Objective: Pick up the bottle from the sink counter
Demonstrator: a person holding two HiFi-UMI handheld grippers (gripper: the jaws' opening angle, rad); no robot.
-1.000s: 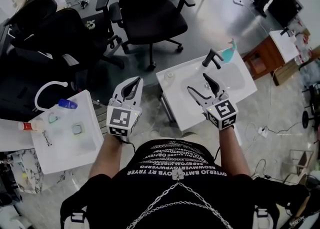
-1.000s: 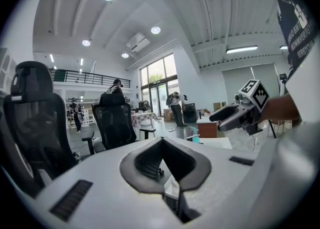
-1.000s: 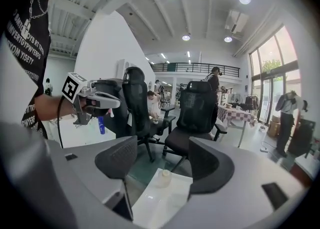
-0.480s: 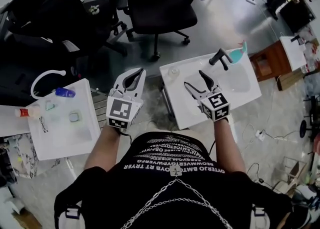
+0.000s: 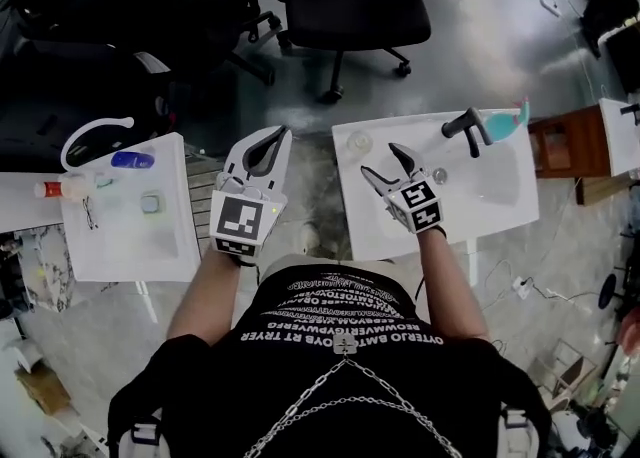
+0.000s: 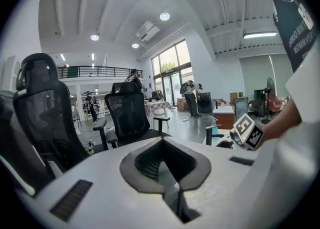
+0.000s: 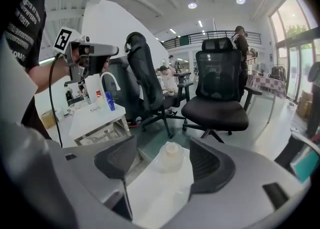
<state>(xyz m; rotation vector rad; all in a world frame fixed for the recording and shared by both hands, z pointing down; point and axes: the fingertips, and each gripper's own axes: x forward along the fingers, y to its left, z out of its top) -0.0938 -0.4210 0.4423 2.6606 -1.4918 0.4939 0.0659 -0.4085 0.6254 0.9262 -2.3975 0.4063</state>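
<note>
**Bottle, sink counter: approach stage, not yet gripped**

Bottle [image 5: 358, 143]: small, translucent, capped, upright. It is stood at the upper left corner of the white sink counter [image 5: 500, 208], centre right of the head view. It is set apart from the black faucet [image 5: 466, 127], so access from the near side is left free. In the right gripper view the bottle [image 7: 171, 156] is framed between the jaws but beyond their tips, untouched.

Right gripper [image 5: 383, 164]: jaws spread wide and aimed at the bottle, evidently so that its body can be straddled. Nothing is clamped.

Left gripper [image 5: 262, 151]: jaws brought together on nothing. It is held over the floor gap left of the counter, and is judged idle and kept out of the way.

Second sink unit [image 5: 120, 256]: far left, bearing a blue bottle [image 5: 132, 159]; judged outside the task.
</note>
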